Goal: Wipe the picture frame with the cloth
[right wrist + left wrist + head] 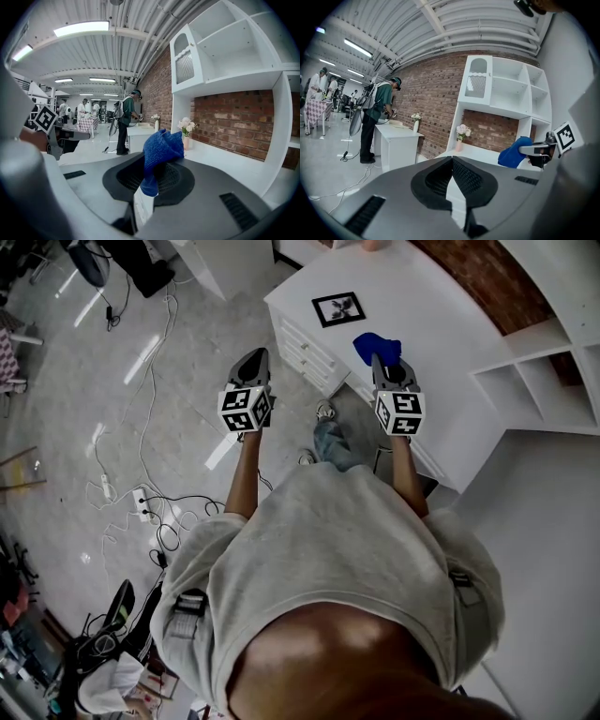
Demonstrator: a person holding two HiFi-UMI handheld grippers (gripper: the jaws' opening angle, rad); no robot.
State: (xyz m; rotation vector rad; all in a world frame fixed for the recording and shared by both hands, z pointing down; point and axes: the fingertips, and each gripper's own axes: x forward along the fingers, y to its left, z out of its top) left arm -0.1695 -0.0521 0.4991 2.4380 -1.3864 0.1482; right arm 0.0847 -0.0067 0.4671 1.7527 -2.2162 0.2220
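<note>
Over the desk [441,324] near the picture frame [338,308], right gripper [383,360] clamps cloth [376,345]; left gripper [254,358] closed.

Black picture frame [338,308] with white mat, lying flat on white desk [441,324], blue cloth [161,150] bunched and knitted, pinched between right gripper [384,362] jaws, apart from frame

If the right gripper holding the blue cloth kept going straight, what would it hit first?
Probably the flower vase at the far end of the desk; depth is unclear.
</note>
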